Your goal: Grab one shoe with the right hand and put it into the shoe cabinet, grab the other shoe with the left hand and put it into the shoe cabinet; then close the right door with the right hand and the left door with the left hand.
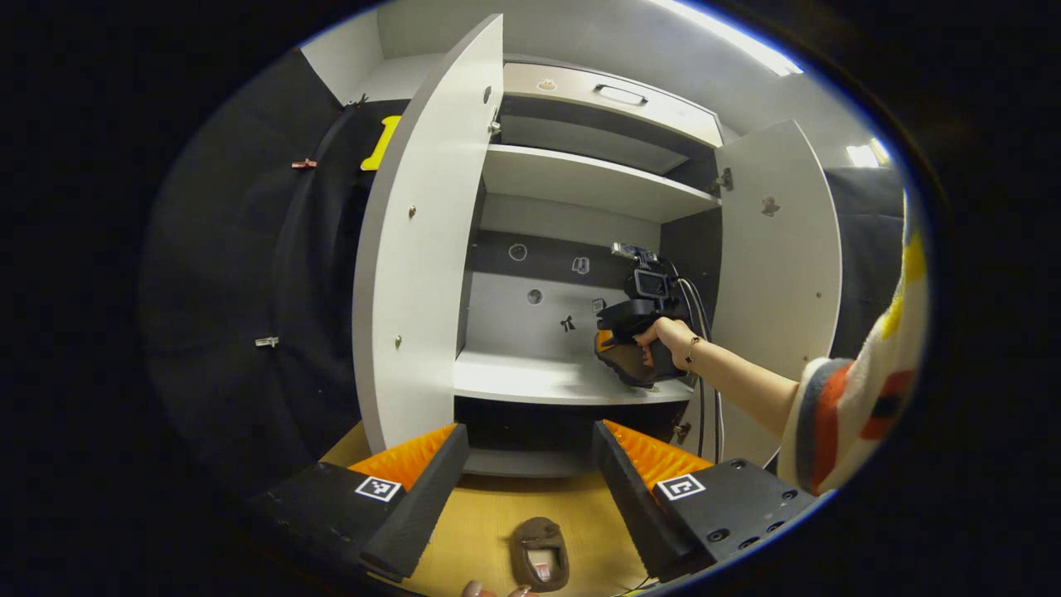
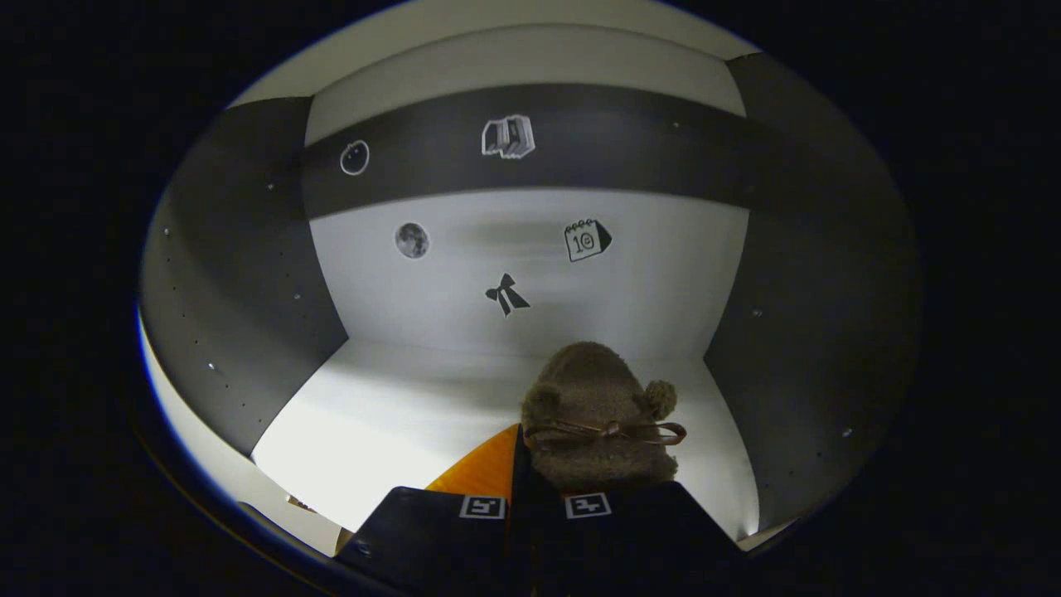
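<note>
The right gripper (image 2: 537,497) is clamping the fuzzy brown bow-tied slipper (image 2: 598,414) inside the white shoe cabinet (image 1: 572,178), over its shelf. The left gripper (image 1: 530,489) is hanging open above the second brown slipper (image 1: 539,554) on the wooden floor (image 1: 481,522). Both doors are standing open, not yet closed.

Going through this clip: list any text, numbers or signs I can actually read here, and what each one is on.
"10": on the calendar sticker on the shoe cabinet's back wall.
Book sticker, moon sticker, bow sticker and circle sticker: pictures, no words.
Square black-and-white marker on the left hand-held gripper: a code pattern, no readable text.
The slipper carries no label that I can see.
</note>
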`<state>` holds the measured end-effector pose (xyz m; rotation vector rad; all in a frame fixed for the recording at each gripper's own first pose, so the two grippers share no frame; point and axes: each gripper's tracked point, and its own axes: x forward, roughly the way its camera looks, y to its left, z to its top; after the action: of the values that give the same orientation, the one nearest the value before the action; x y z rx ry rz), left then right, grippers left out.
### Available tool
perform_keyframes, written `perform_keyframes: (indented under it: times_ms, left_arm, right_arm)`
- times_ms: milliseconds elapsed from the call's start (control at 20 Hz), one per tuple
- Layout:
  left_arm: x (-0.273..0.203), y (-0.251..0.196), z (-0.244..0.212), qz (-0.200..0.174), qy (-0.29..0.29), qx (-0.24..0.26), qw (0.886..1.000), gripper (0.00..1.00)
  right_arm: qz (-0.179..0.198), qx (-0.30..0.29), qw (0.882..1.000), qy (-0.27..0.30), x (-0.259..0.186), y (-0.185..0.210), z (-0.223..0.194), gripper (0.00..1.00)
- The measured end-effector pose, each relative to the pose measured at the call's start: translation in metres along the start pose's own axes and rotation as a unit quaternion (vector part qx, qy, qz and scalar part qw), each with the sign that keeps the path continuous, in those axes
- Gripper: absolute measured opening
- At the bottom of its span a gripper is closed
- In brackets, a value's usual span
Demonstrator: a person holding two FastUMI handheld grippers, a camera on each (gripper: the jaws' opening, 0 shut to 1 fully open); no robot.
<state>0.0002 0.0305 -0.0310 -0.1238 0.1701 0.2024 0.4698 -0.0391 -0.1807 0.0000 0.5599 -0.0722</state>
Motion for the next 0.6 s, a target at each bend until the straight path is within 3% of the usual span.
perform_keyframes:
  times_ms: [100, 200, 300, 450, 600]
  left_arm:
    - [0.0, 0.002, -0.006, 0.01, 0.008, -0.007, 1.0, 0.96]
    - [-0.001, 0.004, -0.012, 0.018, 0.015, -0.014, 1.0, 0.96]
    - [-0.001, 0.004, -0.019, 0.021, 0.026, -0.023, 0.999, 0.96]
    - [-0.004, 0.004, -0.018, 0.017, 0.025, -0.026, 0.999, 0.96]
    - [-0.009, 0.005, -0.013, 0.013, 0.02, -0.016, 1.0, 0.96]
  right_arm:
    - [0.002, 0.001, 1.0, 0.028, 0.013, 0.001, -0.013, 0.12]
    - [0.0, 0.002, 1.0, 0.02, 0.019, 0.001, -0.01, 0.16]
    - [0.026, 0.022, 0.999, 0.035, 0.018, 0.014, -0.015, 0.19]
    - [0.046, 0.022, 0.998, 0.033, -0.001, 0.025, -0.012, 0.78]
    - [0.048, 0.012, 0.999, 0.0, -0.03, 0.025, -0.006, 0.89]
